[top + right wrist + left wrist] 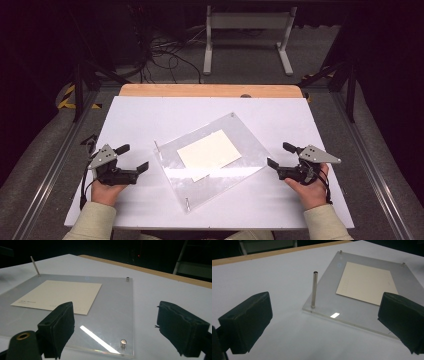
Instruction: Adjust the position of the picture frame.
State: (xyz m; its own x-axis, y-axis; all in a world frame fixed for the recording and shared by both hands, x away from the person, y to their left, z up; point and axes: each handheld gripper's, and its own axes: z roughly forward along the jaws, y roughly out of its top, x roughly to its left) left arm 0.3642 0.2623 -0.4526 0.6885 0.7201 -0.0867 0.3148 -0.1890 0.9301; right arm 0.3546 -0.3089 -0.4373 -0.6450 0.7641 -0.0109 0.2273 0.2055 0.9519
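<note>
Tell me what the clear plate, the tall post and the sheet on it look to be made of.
Clear plate: likely acrylic, glossy; see-through, bright glare streak, polished edge.
Tall post: seemingly metal, brushed silver, hollow at the tip.
Sheet: probably paper or thin card, matte cream, flat with faint print.

Bare table (280, 115) around acrylic plate (240, 145); upright pin (314, 290) at corner.

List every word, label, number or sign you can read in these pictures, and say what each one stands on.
None can be read.
Cream card under the clear acrylic plate: a short line of faint print near its corner, too small and blurred to read.
Same card in the left gripper view: faint marks near its edge, unreadable.
Left tool and right tool: no lettering visible.
</note>
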